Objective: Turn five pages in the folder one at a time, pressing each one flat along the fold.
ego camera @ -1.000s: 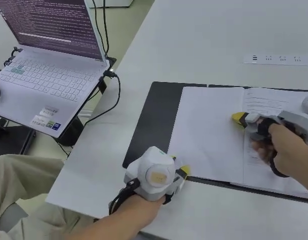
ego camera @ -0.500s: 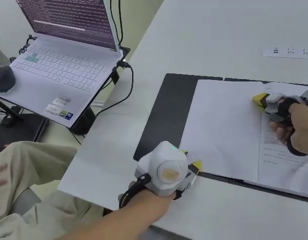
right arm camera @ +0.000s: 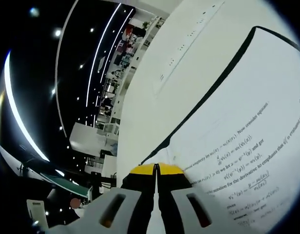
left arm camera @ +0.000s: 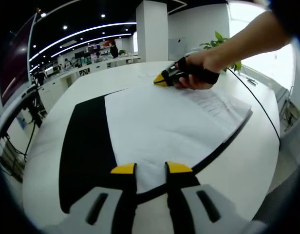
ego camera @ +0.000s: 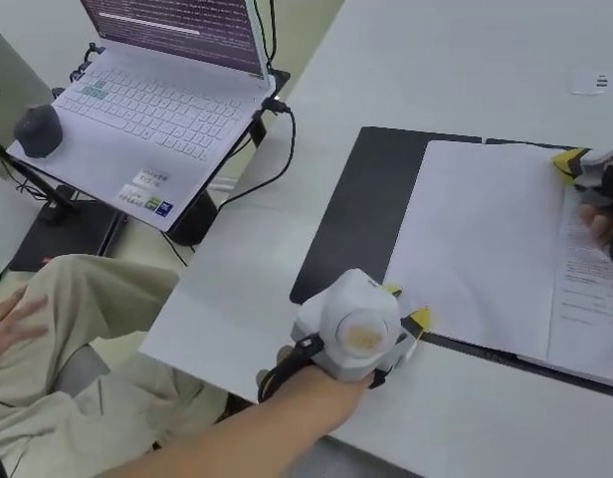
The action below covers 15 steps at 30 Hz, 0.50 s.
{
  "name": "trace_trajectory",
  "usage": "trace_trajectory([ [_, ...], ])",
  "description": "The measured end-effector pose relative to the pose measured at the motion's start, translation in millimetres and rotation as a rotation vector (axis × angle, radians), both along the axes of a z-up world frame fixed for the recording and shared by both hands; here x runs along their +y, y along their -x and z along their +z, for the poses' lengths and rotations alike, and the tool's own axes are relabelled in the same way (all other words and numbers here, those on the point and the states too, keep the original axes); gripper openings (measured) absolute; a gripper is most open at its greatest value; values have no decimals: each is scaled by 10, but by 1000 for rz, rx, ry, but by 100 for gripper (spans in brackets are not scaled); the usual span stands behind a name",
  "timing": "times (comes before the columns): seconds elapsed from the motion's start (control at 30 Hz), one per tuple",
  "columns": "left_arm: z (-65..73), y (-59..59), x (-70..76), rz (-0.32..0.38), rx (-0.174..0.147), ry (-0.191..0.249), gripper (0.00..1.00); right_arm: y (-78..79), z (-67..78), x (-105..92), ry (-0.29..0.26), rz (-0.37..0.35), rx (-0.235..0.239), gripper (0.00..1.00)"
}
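Fingers (right arm camera: 140, 171) closed tip to tip, the right gripper (right arm camera: 156, 168) appears to press the far end of the fold of the open folder (ego camera: 358, 214) on the surface (ego camera: 436, 70), the left gripper (left arm camera: 151, 168) slightly parted at the turned page (ego camera: 481, 234)'s near edge; next, likely lifting another page.

Tally at the work spot: mostly ones, a few twos.
One bench (ego camera: 466, 60). One black folder (ego camera: 356, 214), lying open, two pages showing: one blank page (ego camera: 476, 239), one printed page (ego camera: 590, 289). Two grippers, left gripper (ego camera: 407, 305) and right gripper (ego camera: 567, 161), each with two yellow-tipped fingers (left arm camera: 124, 169), so four fingers in all. One laptop (ego camera: 157, 119), one dark mouse (ego camera: 38, 127) beside it. One white power strip (ego camera: 597, 83). Black cables (ego camera: 272, 169) at the laptop: at least two, exact count unclear.
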State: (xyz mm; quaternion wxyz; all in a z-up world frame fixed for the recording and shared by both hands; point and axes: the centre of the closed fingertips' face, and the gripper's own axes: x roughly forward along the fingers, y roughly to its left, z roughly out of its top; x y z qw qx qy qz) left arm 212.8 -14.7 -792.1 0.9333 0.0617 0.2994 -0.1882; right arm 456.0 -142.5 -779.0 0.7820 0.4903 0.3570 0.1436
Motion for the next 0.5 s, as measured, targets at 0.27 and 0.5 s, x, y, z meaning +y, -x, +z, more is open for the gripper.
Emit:
trace_trajectory([
  [0.27,3,2,-3,3,-2,3,21,-149,-17,-55,-48,-75,20,0],
  [0.5,10,5,-2,6,0,6,21,20,4,-13,-57,-28,29,0],
])
